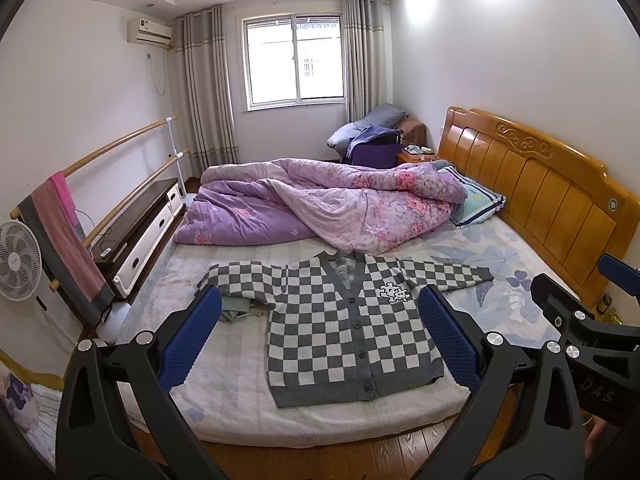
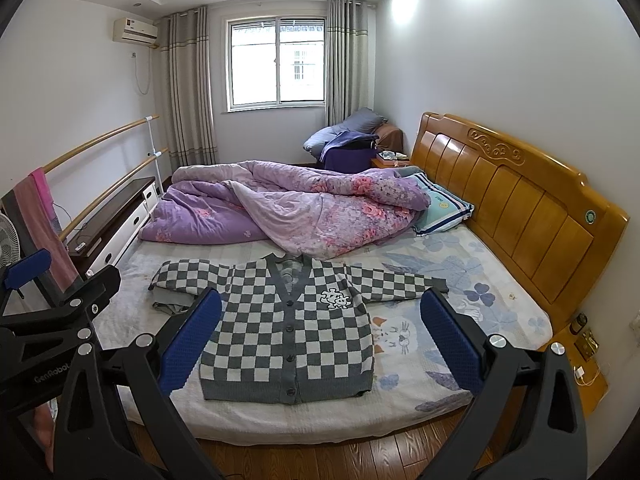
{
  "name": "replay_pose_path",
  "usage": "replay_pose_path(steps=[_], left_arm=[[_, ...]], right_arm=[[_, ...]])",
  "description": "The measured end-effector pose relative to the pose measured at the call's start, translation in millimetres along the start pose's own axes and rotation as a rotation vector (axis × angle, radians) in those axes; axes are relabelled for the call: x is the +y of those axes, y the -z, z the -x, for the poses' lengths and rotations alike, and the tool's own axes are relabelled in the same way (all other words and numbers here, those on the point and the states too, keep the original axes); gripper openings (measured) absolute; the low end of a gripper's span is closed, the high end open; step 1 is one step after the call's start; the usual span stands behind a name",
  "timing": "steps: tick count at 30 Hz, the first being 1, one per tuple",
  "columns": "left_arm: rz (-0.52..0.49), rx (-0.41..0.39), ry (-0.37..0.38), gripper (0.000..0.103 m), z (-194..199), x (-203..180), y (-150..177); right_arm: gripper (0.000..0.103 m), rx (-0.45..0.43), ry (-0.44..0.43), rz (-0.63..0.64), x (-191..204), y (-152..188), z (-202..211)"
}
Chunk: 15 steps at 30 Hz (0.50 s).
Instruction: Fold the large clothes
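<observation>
Left gripper point(image 1: 320, 332): jaws standing wide apart, blue textured pads point(image 1: 192, 336) holding nothing and touching nothing. Right gripper point(image 2: 320, 332): same, jaws spread fully, empty, hovering above the foot of the bed.

Both grippers are framing the grey-and-white checkered knit cardigan point(image 2: 288, 332), which is lying flat and face up on the pale floral-printed mattress sheet point(image 2: 460, 280), buttoned, hem toward the near edge, both sleeves spread sideways. Its left sleeve tip is lying over a small grey folded cloth point(image 2: 172, 300).

Judgement: the fold is not yet started; the step in hand is the approach. To do it well, each gripper should be coming down on a sleeve cuff or shoulder seam, pinching only the knit and not the sheet beneath, then carrying the sleeve inward across the chest.

Beyond the collar, a crumpled purple floral quilt point(image 2: 280, 208) is lying just beside it.
</observation>
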State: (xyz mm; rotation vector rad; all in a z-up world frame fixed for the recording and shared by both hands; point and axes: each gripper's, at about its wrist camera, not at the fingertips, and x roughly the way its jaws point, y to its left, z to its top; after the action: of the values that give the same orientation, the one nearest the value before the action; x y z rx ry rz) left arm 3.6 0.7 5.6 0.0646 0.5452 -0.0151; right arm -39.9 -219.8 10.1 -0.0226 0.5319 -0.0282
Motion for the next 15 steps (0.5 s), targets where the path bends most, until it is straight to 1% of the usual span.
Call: replay_pose_path(steps=[15], left_arm=[[0.000,0.005,-0.009,0.098,-1.8,-0.7,1.7]], right_arm=[[0.096,0.005,-0.010,0.000,5.7,5.7,-3.2]])
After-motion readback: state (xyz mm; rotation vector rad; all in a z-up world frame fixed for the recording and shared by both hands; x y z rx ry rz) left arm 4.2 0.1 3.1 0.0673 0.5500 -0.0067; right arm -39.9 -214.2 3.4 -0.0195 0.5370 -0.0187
